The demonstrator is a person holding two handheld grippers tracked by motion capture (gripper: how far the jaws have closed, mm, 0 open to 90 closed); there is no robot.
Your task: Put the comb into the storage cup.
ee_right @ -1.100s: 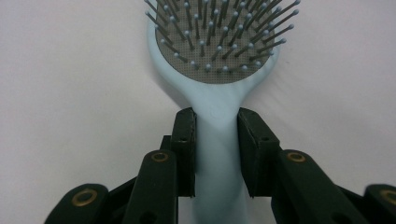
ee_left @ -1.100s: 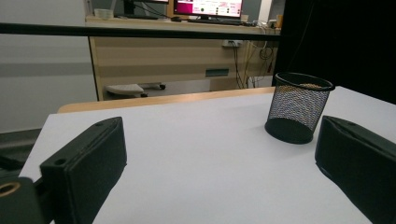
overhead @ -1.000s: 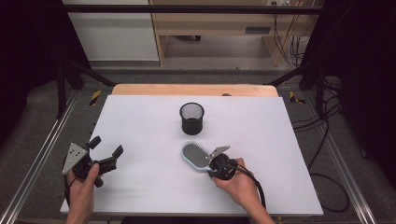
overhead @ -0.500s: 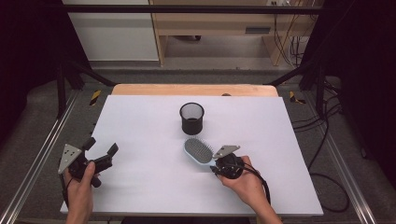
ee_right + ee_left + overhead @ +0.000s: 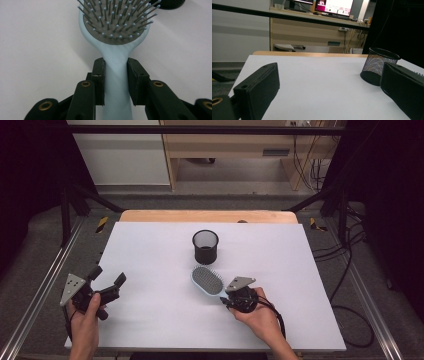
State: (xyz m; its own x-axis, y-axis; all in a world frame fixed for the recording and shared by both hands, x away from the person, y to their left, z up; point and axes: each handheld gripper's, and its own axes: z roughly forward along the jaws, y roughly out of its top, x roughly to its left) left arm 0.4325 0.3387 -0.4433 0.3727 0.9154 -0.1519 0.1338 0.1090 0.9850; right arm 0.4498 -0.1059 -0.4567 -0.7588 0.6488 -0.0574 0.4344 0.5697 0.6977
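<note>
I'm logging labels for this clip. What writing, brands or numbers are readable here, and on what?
None can be read.
Monitor behind the table: coloured screen content, too blurred to read.
Hairbrush: a faint round mark on the handle, no legible text.
Mesh cup: no label visible.

One hairbrush (image 5: 207, 281), one mesh cup (image 5: 205, 246) and two grippers, left gripper (image 5: 106, 284) and right gripper (image 5: 227, 299).

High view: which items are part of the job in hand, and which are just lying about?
In the job:
- light blue hairbrush, its handle clamped by the right gripper
- black mesh cup, just beyond the brush

Lying about:
- left gripper, jaws open on nothing
- yellow-black clamps on the floor mat
- cables at right
</note>
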